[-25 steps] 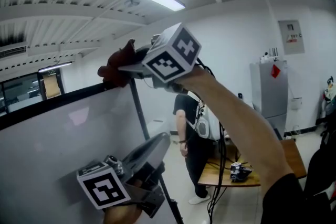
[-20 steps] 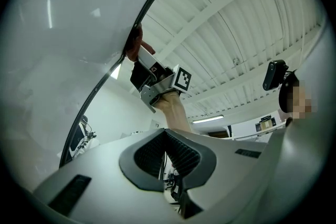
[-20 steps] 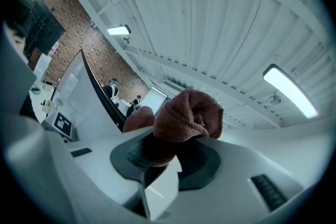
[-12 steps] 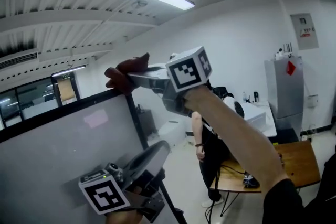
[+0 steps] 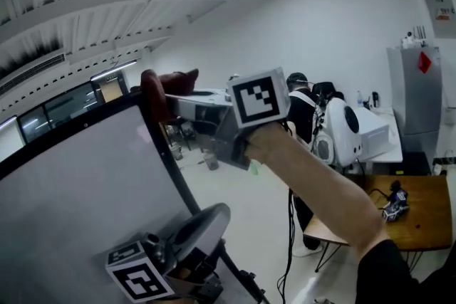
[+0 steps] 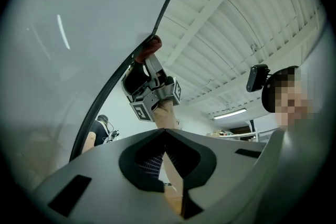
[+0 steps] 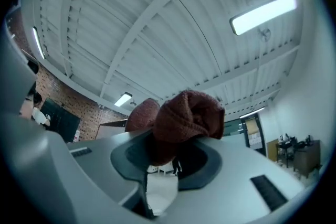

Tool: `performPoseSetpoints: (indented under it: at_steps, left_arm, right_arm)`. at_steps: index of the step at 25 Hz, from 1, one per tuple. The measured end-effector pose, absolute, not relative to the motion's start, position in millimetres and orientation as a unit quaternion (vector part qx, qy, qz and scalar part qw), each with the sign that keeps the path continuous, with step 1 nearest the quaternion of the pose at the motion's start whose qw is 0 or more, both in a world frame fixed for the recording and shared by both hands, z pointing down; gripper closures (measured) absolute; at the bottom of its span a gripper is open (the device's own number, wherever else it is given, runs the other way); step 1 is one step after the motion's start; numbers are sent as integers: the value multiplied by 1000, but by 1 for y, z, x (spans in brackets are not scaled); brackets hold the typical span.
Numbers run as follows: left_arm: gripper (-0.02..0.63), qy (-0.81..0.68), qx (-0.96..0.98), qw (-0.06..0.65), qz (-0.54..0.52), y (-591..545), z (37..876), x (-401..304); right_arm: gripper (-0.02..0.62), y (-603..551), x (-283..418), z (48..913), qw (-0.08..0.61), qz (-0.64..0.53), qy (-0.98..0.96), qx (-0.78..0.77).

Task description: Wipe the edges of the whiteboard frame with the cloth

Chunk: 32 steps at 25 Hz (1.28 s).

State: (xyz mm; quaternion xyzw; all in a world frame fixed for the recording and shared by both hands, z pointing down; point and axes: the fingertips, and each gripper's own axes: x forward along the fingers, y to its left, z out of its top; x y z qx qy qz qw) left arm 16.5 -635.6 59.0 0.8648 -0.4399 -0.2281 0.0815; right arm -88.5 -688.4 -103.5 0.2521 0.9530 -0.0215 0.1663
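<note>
The right gripper (image 7: 167,162) has its jaws clamped on a bunched dark red cloth (image 7: 186,113). Only the head view shows that cloth apparently resting on the top corner of the black whiteboard frame (image 5: 78,128). The left gripper (image 6: 165,134), jaws together on nothing, sits lower, beside the whiteboard (image 5: 71,210).

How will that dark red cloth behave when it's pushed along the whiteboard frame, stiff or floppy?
Probably floppy: the cloth bunches in soft folds where the right gripper pinches it. Its knitted, fuzzy texture suggests it's light and would drag rather than slip along the whiteboard frame. Unlikely to roll or break.
</note>
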Motion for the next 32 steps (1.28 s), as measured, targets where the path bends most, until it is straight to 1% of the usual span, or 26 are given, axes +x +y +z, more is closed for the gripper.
performPoseSetpoints:
  at_steps: [5, 10, 19, 32]
  left_arm:
    - [618, -459, 860, 87, -205, -637, 62, 6]
    - [618, -455, 864, 98, -193, -639, 58, 7]
    - [618, -440, 874, 115, -172, -642, 119, 21]
    - [618, -433, 872, 159, -165, -631, 156, 20]
  right_arm:
    - [482, -689, -99, -94, 165, -52, 944, 280]
    - [483, -687, -98, -89, 158, -44, 946, 279]
    - [483, -678, -86, -14, 130, -27, 950, 282]
    - [483, -669, -100, 65, 95, -93, 944, 303]
